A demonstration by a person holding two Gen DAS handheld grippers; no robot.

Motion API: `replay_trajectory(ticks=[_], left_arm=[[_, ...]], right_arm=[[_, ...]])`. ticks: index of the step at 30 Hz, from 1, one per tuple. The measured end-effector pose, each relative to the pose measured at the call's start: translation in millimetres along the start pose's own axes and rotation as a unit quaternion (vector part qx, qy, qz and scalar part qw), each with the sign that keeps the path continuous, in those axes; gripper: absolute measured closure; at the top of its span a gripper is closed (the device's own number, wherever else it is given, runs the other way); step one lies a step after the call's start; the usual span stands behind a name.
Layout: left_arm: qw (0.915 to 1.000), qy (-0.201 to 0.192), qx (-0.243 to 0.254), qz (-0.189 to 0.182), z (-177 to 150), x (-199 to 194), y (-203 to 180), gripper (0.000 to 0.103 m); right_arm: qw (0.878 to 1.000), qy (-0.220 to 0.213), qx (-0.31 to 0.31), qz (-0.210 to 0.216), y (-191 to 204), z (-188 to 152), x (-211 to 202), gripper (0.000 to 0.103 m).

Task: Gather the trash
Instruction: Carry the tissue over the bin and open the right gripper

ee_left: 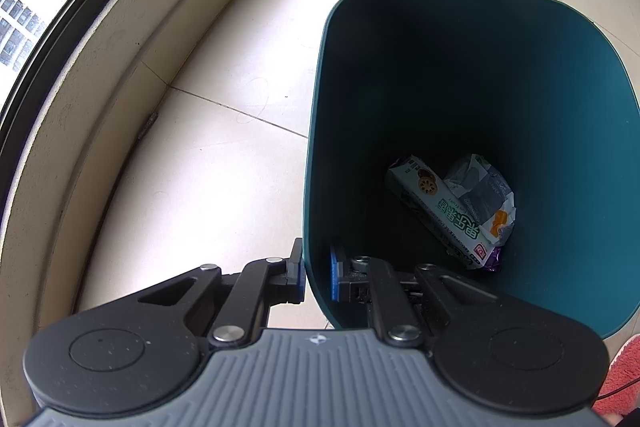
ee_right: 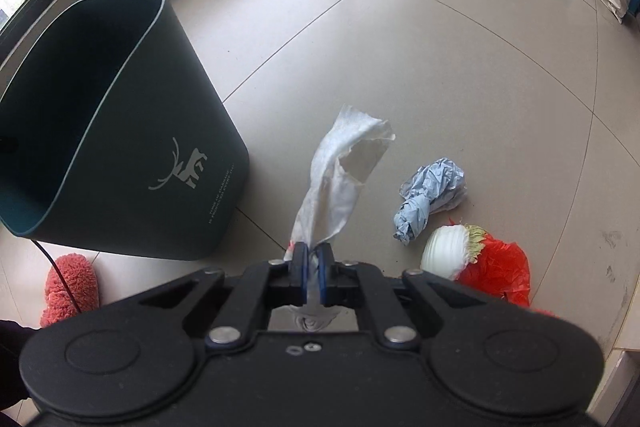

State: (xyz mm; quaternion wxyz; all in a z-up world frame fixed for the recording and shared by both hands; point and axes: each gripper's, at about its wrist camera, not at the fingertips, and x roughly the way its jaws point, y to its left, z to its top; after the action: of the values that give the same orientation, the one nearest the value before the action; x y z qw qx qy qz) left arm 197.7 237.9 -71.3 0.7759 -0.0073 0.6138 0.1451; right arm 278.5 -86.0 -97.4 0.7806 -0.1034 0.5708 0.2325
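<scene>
The left gripper (ee_left: pixel 316 273) clamped the rim of the teal bin (ee_left: pixel 600 147), lower centre of frame. The right gripper (ee_right: pixel 313 269) pinched a white tissue (ee_right: pixel 340 175) at centre frame, right of the bin.

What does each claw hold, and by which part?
The left claw pinches the near wall of the dark green bin just below its rim. The right claw grips the white tissue by its bunched lower end.

A torn white tissue (ee_right: pixel 340 179) dangles above the floor beside the teal bin (ee_right: pixel 132 131).
</scene>
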Motion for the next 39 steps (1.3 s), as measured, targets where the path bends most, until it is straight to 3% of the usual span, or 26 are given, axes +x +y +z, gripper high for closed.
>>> replay_trajectory(ticks=[8, 13, 22, 29, 39], left_arm=[[1.0, 0.0, 0.0, 0.0, 0, 0, 0, 0.093], [1.0, 0.0, -0.003, -0.002, 0, 0, -1, 0.093], [0.9999, 0.002, -0.006, -0.009, 1, -1, 1, 0.093], [1.0, 0.004, -0.003, -0.008, 2, 1, 2, 0.093], [1.0, 0.003, -0.002, -0.006, 2, 0, 0, 0.093]], right_arm=[[0.994, -0.057, -0.041, 0.083, 48, 45, -53, 0.099], [0.988, -0.067, -0.087, 0.113, 97, 68, -46, 0.099], [0.986, -0.013, -0.139, 0.093, 166, 88, 39, 0.099], [0.988, 0.027, -0.144, 0.058, 174, 88, 83, 0.099], [0.986, 0.06, -0.15, 0.035, 182, 92, 112, 0.094]])
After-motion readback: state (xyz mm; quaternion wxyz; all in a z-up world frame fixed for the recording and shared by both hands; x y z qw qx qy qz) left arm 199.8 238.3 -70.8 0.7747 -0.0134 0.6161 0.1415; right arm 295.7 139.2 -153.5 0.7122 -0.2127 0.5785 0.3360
